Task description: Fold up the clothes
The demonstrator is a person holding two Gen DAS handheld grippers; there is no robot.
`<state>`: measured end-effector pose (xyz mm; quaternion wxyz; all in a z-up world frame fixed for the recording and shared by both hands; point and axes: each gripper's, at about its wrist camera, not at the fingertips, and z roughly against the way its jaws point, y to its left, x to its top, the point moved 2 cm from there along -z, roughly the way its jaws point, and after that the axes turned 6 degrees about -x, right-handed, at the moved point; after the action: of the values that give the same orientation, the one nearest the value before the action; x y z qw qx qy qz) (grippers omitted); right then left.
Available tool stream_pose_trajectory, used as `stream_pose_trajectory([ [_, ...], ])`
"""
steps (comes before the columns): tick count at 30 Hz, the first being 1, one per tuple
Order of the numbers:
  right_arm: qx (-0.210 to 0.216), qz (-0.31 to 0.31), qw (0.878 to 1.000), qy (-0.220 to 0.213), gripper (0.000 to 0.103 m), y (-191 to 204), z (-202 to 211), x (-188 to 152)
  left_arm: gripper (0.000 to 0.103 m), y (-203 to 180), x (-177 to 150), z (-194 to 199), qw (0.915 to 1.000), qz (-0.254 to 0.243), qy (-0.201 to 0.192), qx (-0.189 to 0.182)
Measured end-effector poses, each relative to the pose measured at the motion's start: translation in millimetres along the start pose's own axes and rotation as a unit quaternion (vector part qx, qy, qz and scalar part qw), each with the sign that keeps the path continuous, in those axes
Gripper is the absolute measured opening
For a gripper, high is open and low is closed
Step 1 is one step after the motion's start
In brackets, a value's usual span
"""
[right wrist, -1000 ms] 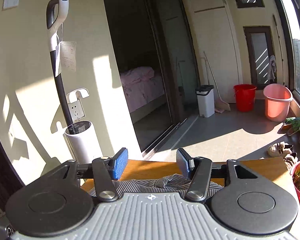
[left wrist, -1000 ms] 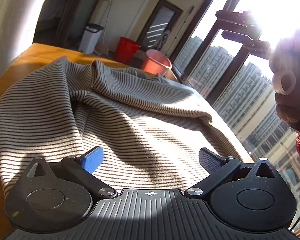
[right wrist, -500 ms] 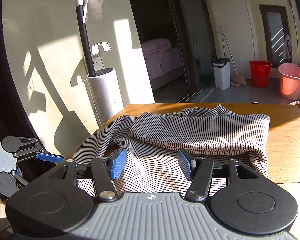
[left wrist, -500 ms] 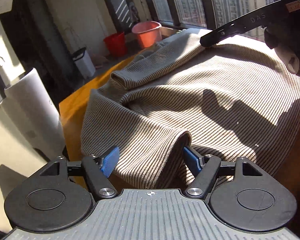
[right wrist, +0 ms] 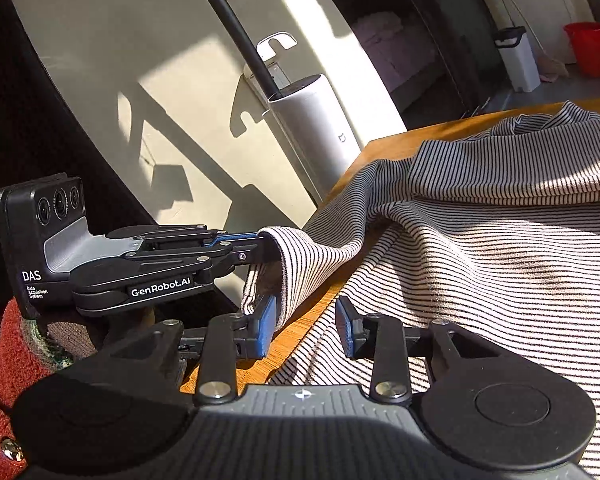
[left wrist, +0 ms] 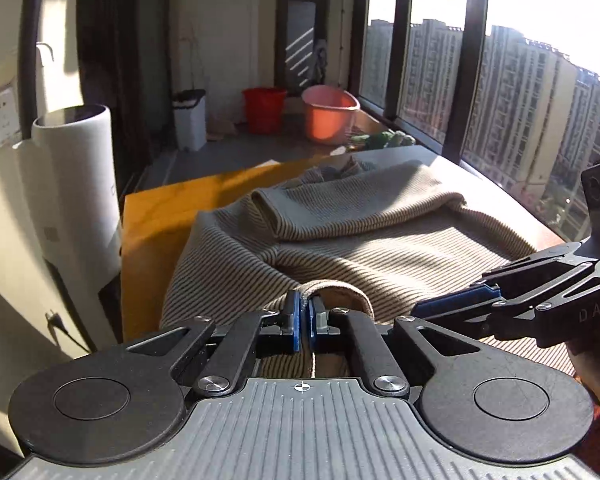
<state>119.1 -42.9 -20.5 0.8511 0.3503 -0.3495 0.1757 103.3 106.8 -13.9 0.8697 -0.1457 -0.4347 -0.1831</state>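
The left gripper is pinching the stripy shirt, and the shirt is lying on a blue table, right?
Not quite. The table is orange-brown wood, not blue; only the gripper pads are blue. The left wrist view shows this. The rest holds: the left gripper is shut on a fold of the stripy shirt, which lies on that table.

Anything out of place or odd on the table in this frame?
Nothing damaged or spilled. The striped garment lies bunched and rumpled on the wooden table, unfolded; the left tongs pinch its near edge.
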Motion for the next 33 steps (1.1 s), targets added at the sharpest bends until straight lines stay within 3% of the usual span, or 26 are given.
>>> stream_pose_trajectory([
  [3,-0.007,0.017,1.000,-0.002,0.039,15,-18,2,0.005,-1,5,2,0.9999,0.006,-0.011,-0.004],
  [5,-0.030,0.039,0.999,-0.007,0.037,19,-32,4,0.005,0,7,4,0.9997,0.015,-0.018,-0.007],
  [6,-0.046,0.052,0.998,-0.010,0.017,20,-40,6,0.006,1,9,6,0.9994,0.022,-0.025,-0.008],
  [7,-0.057,0.060,0.996,-0.014,0.004,19,-43,12,0.008,3,10,9,0.9990,0.029,-0.033,-0.007],
  [8,-0.068,0.068,0.995,-0.018,0.004,18,-47,18,0.011,4,12,12,0.9984,0.036,-0.043,-0.004],
  [11,-0.096,0.102,0.988,-0.062,0.004,14,-35,53,0.031,10,17,26,0.9951,0.055,-0.081,0.014],
  [12,-0.108,0.113,0.984,-0.086,0.004,10,-23,71,0.047,12,19,29,0.9933,0.064,-0.094,0.020],
  [14,-0.133,0.132,0.974,-0.127,0.004,4,2,104,0.061,17,22,33,0.9902,0.080,-0.112,0.021],
  [18,-0.189,0.148,0.955,-0.173,0.004,-24,45,154,0.075,21,24,22,0.9877,0.109,-0.112,0.005],
  [24,-0.255,0.097,0.950,-0.153,0.004,-101,65,163,0.080,9,22,-20,0.9896,0.122,-0.067,-0.038],
  [33,-0.276,-0.003,0.958,-0.076,0.005,-195,44,123,0.091,-7,28,-55,0.9923,0.102,-0.033,-0.061],
])
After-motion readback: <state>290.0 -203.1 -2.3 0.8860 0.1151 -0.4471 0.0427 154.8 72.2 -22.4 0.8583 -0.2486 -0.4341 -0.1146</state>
